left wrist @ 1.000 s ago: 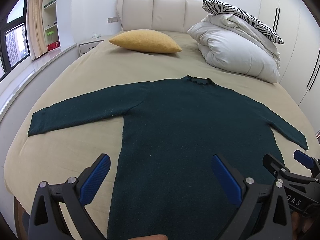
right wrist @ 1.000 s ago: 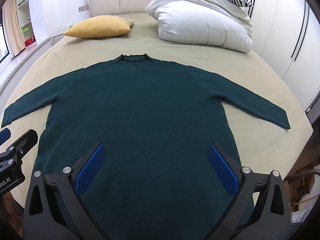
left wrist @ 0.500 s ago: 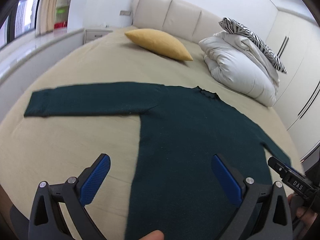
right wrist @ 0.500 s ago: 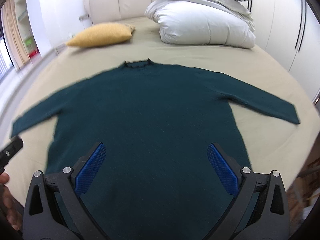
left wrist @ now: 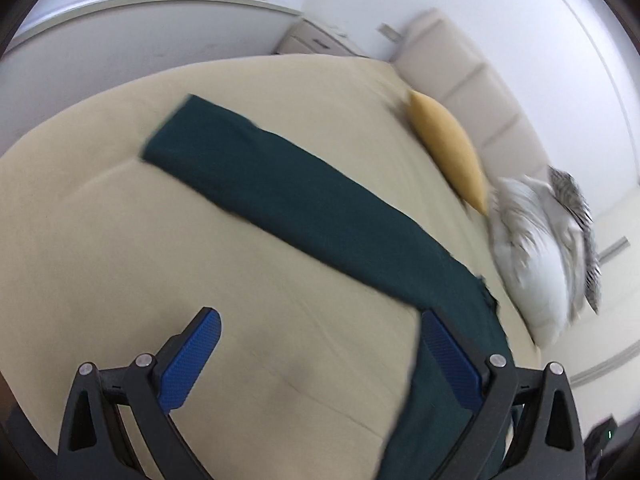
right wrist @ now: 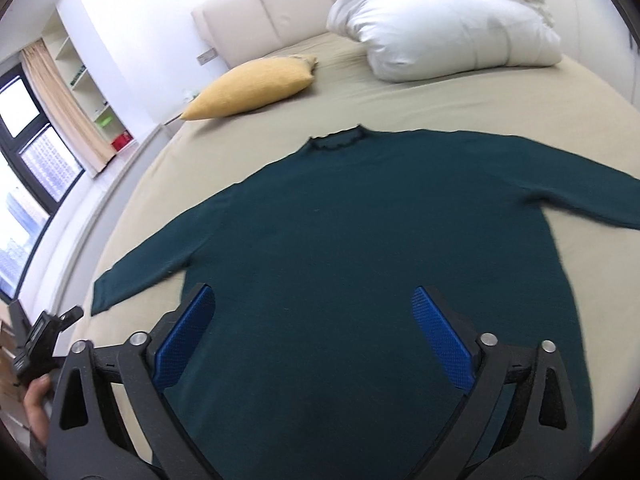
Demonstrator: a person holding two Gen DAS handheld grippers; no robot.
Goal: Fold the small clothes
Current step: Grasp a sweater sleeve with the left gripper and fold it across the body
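**Dark green sweater spread flat on a bed, both tools above it**

A bedroom with white walls, a window and open shelving at the left, and a padded cream headboard [right wrist: 264, 16]. The bed [right wrist: 400, 104], covered by a beige sheet, fills most of both views. Toward its head lie a heap of white bedding [right wrist: 448, 36] and, to its left, a yellow pillow [right wrist: 252, 88], the two apart from one another.

The dark green sweater [right wrist: 360, 248] lies flat on the near half of the bed, collar toward the headboard, both sleeves stretched out sideways. Its left sleeve [left wrist: 280, 192] runs diagonally across the left wrist view, cuff at the upper left; that view is blurred.

The right tool [right wrist: 316, 340] hangs over the lower body of the sweater. Its blue pads [right wrist: 440, 336] stand wide and are closing, with only flat fabric seen beneath them and nothing gripped. The left tool [left wrist: 320, 360] is also spread wide, over bare sheet beside the sweater's side edge; its right-hand pad overlaps the fabric in the view, though contact cannot be told. In the right wrist view the left tool appears at the lower left edge, held by a hand [right wrist: 36, 404], near the cuff of the left sleeve.
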